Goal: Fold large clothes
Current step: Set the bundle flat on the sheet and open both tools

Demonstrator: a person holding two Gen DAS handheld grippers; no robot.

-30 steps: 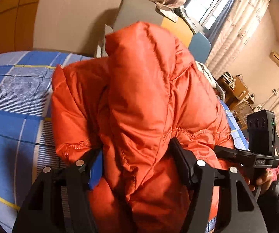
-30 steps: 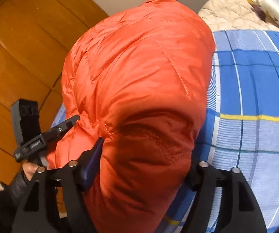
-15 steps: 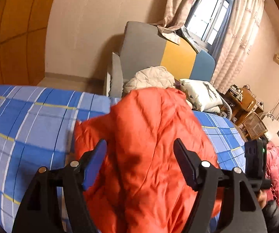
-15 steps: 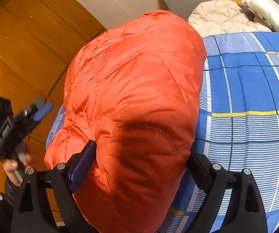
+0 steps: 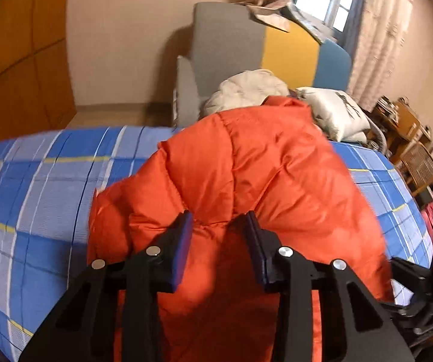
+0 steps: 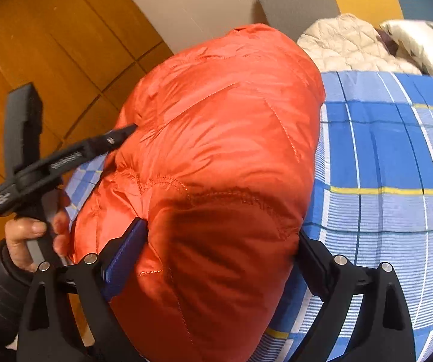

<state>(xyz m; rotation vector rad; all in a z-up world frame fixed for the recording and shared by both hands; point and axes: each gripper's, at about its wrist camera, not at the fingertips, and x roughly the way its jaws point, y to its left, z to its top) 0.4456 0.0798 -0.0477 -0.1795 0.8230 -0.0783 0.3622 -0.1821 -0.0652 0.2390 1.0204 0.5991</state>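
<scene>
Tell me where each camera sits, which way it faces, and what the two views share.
Left wrist: on the left hand-held gripper, looking down along its fingers at the orange jacket on the checked bed, armchair beyond; no hand clearly shows.
Right wrist: on the right hand-held gripper, facing the same jacket; a hand holds the left hand-held gripper.
Shared: jacket, bed, armchair, cream coat.

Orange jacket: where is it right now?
Orange jacket lies bundled on the blue plaid bedspread, between both grippers' jaws, in front of the white jacket.

Plaid bedsheet [image 5: 35, 187]; cream jacket [image 5: 243, 90] beside white pillow [image 5: 334, 111].
</scene>
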